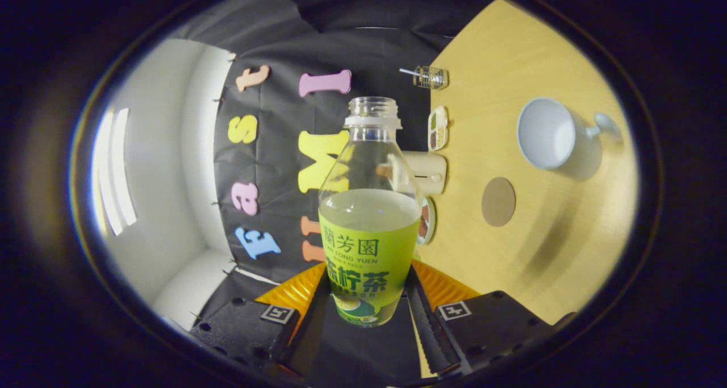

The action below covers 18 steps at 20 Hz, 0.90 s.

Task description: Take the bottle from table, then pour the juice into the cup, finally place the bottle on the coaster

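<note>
The gripper [368, 303] is rolled sideways, its fingers clamped on the uncapped bottle [369, 229], held off the table [539, 263]; the cup [546, 132] and coaster [498, 201] lie beyond.

The wooden table [511, 53] is showing up off to the right side of the gripper's fingers, tilted sideways in this view. A pale mug-style cup [546, 132] is sitting on it, well beyond the fingers, mouth facing the camera. A round brown coaster [498, 201] is lying flat just beside the cup, nearer the fingers. Along the table's far edge, a small clear glass jar [430, 76], a little divided tray [437, 128] and a cream-coloured box [427, 172] are lining up.
</note>
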Motion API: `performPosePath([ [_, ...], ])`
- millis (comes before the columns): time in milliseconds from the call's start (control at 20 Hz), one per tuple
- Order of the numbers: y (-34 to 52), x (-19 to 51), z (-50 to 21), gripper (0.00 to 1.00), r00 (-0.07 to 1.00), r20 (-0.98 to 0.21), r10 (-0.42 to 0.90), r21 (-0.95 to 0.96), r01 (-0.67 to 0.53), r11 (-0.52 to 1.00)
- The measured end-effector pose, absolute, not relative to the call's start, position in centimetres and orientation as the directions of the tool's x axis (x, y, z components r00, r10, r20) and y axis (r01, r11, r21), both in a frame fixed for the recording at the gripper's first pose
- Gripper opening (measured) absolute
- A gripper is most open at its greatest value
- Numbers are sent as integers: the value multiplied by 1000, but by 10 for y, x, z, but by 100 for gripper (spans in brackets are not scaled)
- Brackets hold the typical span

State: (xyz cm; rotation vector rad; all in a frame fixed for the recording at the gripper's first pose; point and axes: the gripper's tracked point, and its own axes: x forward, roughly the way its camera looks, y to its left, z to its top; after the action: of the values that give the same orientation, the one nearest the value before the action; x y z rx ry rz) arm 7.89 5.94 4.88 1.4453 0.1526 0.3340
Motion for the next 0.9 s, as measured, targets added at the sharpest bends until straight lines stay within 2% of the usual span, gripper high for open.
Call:
performPosePath([
  [350,55,54,34,77,968,14,249,868,-136,478],
  [450,50,50,28,77,976,-45,214,764,-104,637],
  [600,32,49,14,77,983,-152,101,506,-11,862],
  [700,18,52,11,78,984,-175,21,364,45,930],
  [900,6,68,22,78,990,-130,-55,245,85,966],
])
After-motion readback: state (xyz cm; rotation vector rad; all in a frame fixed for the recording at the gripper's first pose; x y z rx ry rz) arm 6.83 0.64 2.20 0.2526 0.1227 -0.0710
